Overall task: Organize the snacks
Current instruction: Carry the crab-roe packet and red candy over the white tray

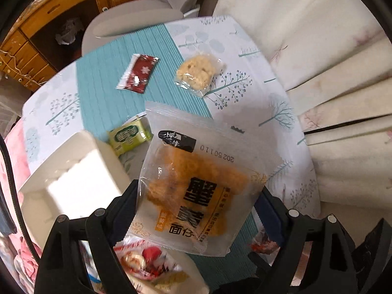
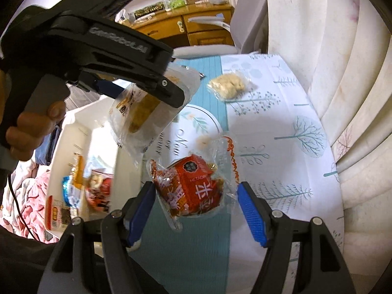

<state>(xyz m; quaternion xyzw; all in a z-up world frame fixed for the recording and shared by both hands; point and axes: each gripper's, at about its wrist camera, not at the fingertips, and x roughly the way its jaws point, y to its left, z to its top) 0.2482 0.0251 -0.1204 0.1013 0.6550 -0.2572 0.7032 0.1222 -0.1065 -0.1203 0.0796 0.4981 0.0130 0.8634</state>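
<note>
Left hand-held gripper [image 1: 196, 210] clenched on orange noodle-snack packet [image 1: 193, 191], held above white bin [image 2: 98, 132]. Right hand-held gripper [image 2: 196, 196] released, straddling red snack packet [image 2: 193, 186] on bench [image 2: 281, 161]. Packets light, crinkly, slippery, crushable; grip sealed edge.

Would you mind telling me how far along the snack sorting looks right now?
Partly done. Several packets already lie in the white bin. In hand: the left gripper holds the orange noodle snack packet above the table; the right gripper is open around the red packet. Left: the dark red packet, pale puffed snack and green packet.
</note>
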